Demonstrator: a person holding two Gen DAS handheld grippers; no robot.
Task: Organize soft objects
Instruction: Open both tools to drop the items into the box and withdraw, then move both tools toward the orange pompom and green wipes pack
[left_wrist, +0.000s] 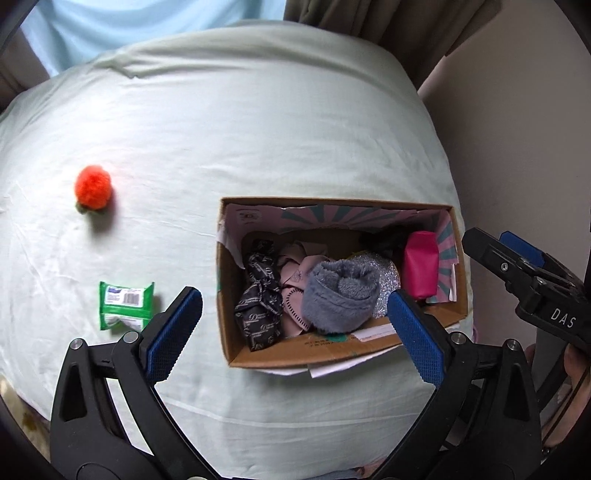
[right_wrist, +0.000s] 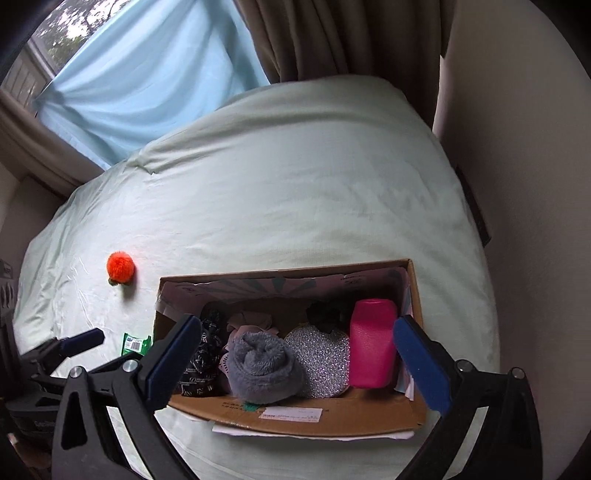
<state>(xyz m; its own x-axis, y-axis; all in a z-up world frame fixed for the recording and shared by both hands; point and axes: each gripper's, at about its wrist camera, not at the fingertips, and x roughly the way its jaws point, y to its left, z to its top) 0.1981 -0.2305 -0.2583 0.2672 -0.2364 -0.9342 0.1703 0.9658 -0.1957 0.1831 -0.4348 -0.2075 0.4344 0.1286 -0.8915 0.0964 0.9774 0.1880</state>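
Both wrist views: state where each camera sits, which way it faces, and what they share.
Left wrist view: rides the left tool, looking down and forward over the bed at the cardboard box; its own open blue-padded fingers frame the shot, and the right tool shows at the right edge.
Right wrist view: rides the right tool, facing the same box more squarely; its own open fingers show, with the left tool at lower left.
Shared: box, orange pompom, green wipes pack, grey fuzzy roll.
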